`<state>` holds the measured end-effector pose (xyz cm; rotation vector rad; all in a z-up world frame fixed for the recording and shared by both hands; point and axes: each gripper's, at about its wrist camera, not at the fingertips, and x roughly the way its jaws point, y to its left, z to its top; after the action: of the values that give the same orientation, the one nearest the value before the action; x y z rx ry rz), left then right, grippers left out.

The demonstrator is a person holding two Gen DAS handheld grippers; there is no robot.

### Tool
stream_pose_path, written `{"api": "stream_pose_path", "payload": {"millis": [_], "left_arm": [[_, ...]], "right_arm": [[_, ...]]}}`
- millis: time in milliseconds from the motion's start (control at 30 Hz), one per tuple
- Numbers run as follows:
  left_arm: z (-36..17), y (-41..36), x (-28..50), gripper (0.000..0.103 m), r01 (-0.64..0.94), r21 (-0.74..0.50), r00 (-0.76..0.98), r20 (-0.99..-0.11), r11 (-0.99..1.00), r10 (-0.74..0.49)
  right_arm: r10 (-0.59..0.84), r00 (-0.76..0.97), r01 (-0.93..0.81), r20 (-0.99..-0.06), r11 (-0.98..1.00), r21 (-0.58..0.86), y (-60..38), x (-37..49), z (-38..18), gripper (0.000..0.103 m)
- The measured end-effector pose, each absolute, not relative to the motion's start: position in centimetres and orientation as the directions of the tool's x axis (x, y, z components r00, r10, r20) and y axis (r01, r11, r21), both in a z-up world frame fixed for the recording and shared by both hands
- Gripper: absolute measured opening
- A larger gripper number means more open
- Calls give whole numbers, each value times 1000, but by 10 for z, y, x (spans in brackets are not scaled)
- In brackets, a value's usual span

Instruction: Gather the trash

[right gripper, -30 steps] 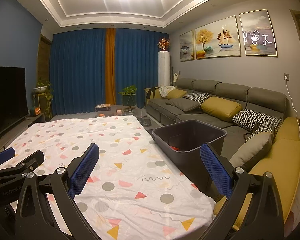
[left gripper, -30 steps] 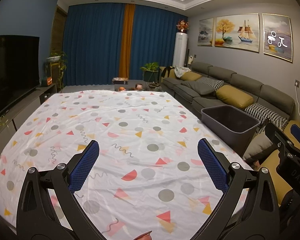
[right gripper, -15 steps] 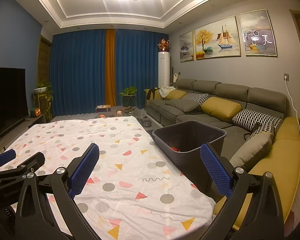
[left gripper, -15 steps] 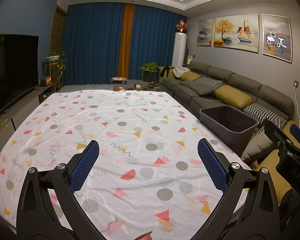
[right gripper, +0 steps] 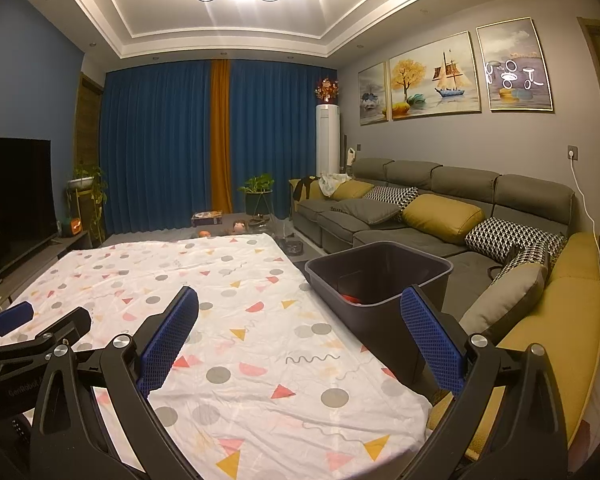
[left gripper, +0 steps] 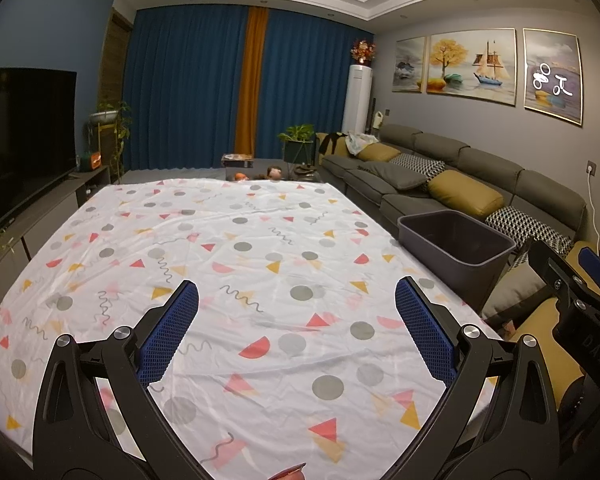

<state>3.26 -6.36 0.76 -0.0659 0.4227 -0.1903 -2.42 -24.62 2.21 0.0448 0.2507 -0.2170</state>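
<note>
Beside the grey bin (right gripper: 380, 280), both tongs hang spread and empty: left tongs (left gripper: 296, 328) over the patterned cloth (left gripper: 240, 260) covering the surface, right tongs (right gripper: 300, 324) nearer the bin. The bin stands against the cloth's edge on the sofa (right gripper: 440, 208) side, probably so trash drops in with a short reach. A red item (right gripper: 350, 299) lies inside the bin. No loose trash shows on the cloth; collection appears finished.
</note>
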Motion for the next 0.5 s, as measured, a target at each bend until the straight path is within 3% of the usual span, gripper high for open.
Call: {"api": "stream_pose_path", "payload": {"millis": [500], "left_arm": [[7, -66, 30, 97, 174, -103, 893, -402, 979, -200]], "right_arm": [[-209, 946, 222, -248, 975, 22, -246, -23, 23, 97]]}}
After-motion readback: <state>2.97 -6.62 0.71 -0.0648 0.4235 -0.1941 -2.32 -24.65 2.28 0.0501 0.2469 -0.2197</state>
